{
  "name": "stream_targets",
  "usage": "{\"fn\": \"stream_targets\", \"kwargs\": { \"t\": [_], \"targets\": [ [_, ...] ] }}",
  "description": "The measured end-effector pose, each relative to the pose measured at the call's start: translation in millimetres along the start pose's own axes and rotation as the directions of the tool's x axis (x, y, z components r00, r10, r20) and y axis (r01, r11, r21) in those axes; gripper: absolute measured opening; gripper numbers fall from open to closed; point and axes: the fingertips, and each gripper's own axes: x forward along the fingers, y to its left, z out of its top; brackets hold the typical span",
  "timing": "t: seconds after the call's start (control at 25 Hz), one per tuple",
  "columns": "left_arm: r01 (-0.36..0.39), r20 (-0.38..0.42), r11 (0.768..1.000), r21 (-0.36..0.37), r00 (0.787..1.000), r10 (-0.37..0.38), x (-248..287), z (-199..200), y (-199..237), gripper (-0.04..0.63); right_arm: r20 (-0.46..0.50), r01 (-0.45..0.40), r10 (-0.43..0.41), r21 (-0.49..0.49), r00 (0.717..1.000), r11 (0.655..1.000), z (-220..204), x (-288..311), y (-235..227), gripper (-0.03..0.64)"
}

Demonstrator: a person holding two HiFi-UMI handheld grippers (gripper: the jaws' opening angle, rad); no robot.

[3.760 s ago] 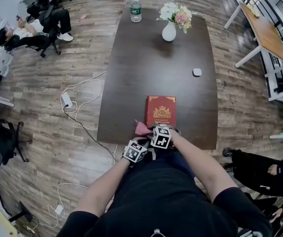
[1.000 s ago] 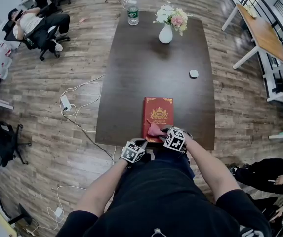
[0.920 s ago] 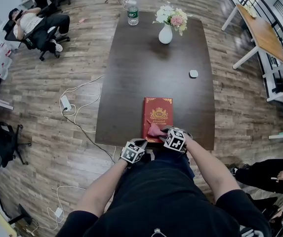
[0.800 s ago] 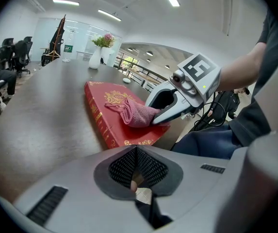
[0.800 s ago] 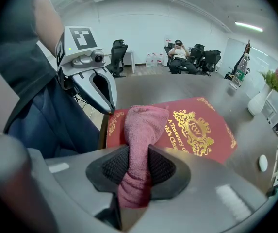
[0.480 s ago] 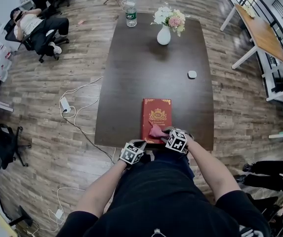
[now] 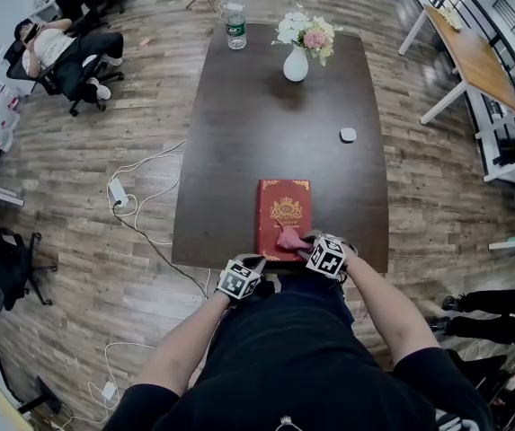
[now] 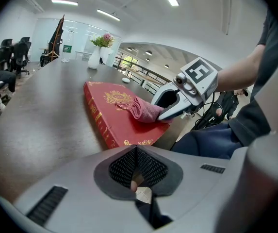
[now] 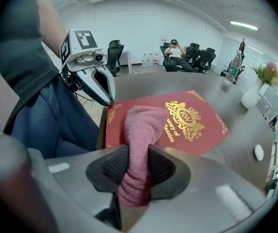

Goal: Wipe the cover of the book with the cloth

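Book (image 7: pixel 283 212) lies at the table (image 7: pixel 239 106) near edge, cloth (image 9: pixel 139 130) draped on its cover and clamped in the right gripper (image 9: pixel 135 168), while the left gripper (image 8: pixel 136 154), jaws together and seemingly empty, hovers just beside it, so a hard stroke could shove that unpinned book off.

The head view looks down from high, both gripper views look low and close, and all share the book (image 7: pixel 284 206).

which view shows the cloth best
The right gripper view: the pink cloth fills the middle, pinched in the right claw and draped onto the red book. The left gripper view shows it smaller, from the side. The head view shows only a small pink patch.
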Motion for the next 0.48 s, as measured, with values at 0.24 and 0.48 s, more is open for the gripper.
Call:
{"fn": "stream_targets", "kwargs": {
  "t": [0.24, 0.48],
  "targets": [
    [-0.002, -0.007, 1.0, 0.01, 1.0, 0.002, -1, 0, 0, -0.005, -0.004, 0.012, -0.012, 0.012, 1.0, 1.0, -6, -6, -2, 0.113],
    [-0.004, -0.007, 1.0, 0.012, 1.0, 0.004, 1, 0, 0, -0.005, -0.009, 0.021, -0.021, 0.022, 1.0, 1.0, -14, -9, -5, 0.114]
  ]
}}
